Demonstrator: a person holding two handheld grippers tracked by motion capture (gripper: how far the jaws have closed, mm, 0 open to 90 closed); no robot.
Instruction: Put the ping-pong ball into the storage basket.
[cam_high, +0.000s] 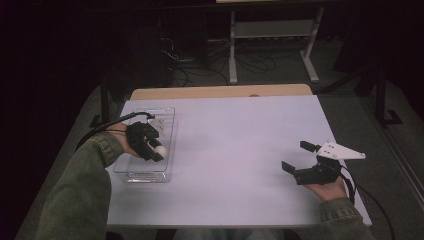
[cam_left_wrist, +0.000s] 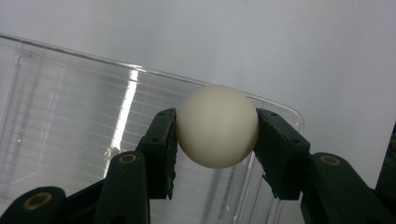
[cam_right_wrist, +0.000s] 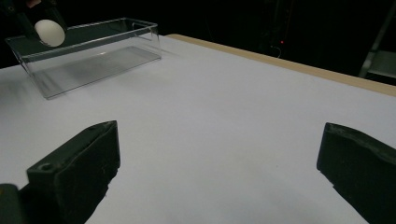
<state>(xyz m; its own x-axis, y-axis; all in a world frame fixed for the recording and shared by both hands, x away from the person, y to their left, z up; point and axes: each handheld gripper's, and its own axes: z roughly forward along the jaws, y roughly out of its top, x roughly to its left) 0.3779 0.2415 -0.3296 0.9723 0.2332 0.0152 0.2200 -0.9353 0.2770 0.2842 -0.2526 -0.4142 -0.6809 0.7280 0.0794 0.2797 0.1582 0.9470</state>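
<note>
Your left gripper (cam_high: 159, 149) is pinching a small round off-white ball (cam_high: 161, 150) between its two black jaws, one jaw pressed to each side of the ball, as the left gripper view shows. On the high view that gripper sits at about 9 o'clock on the white tabletop (cam_high: 235, 145), and it holds the ball over the open top of a clear rectangular plastic bin (cam_high: 146, 176). The bin rests on the table with its long side running from 6 toward 12 o'clock. In the right gripper view the ball (cam_right_wrist: 49, 32) shows at the bin's (cam_right_wrist: 93, 60) near rim level, above the bin's floor; you cannot tell whether it touches the wall.

Your right gripper (cam_high: 298, 156) lies at about 4 o'clock on the table, well apart from the bin, with its jaws spread wide and nothing between them. Its grey three-cornered plate (cam_high: 342, 150) points toward 3 o'clock. Your green sleeves (cam_high: 80, 195) come in from the 6 o'clock edge.

Beyond the table's 12 o'clock edge, a light metal frame (cam_high: 272, 42) stands on the dark floor among loose cables (cam_high: 200, 67).
</note>
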